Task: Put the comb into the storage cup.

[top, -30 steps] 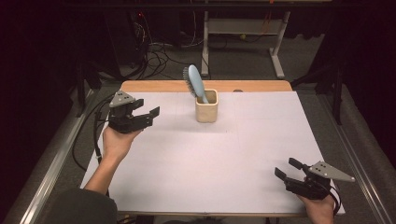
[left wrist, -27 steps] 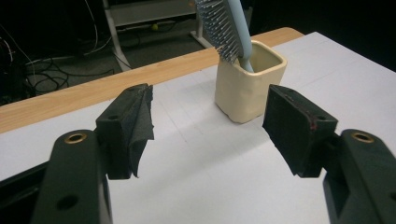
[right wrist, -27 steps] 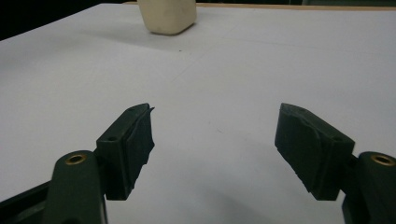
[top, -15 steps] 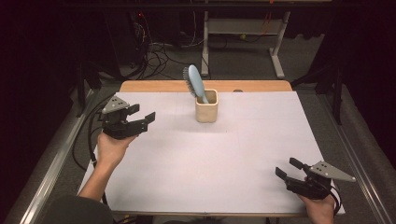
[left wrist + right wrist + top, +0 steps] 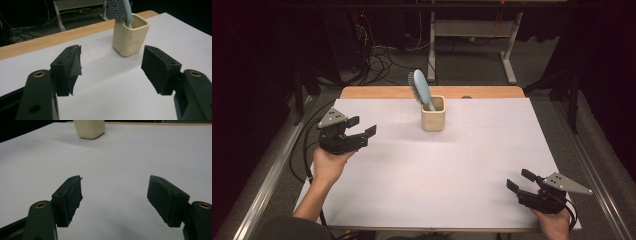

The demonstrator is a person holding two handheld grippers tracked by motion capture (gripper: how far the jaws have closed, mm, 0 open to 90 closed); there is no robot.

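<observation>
Left gripper [image 5: 362,127] was held up over the left side of the white table cover [image 5: 427,185], jaws wide apart with nothing between them; bare sheet showed through the gap in the left gripper view [image 5: 111,66]. It pointed across the table toward the cream square cup [image 5: 433,113], which stood upright near the far middle of the cover, just in front of the bare wooden table edge [image 5: 377,92]. A light blue hairbrush [image 5: 421,89] stood handle-down in that cup, bristle head up and leaning left and away, above the rim. In the left gripper view the cup [image 5: 130,37] sat ahead and slightly right of centre, well apart from the jaw tips, the brush [image 5: 120,10] rising out of it with bristles facing left. Right gripper [image 5: 521,180] sat low at the near right corner of the cover, in the person's right hand [image 5: 554,222], jaws also spread wide and empty, aimed left and away. In the right gripper view [image 5: 115,192] only plain white sheet lay between the pads, and the base of the cup [image 5: 89,128] showed far off at the top, left of centre. Left hand [image 5: 329,165] gripped its tool from below, cable trailing off the left table edge. Both grippers were well apart from cup and brush, touching neither.
</observation>
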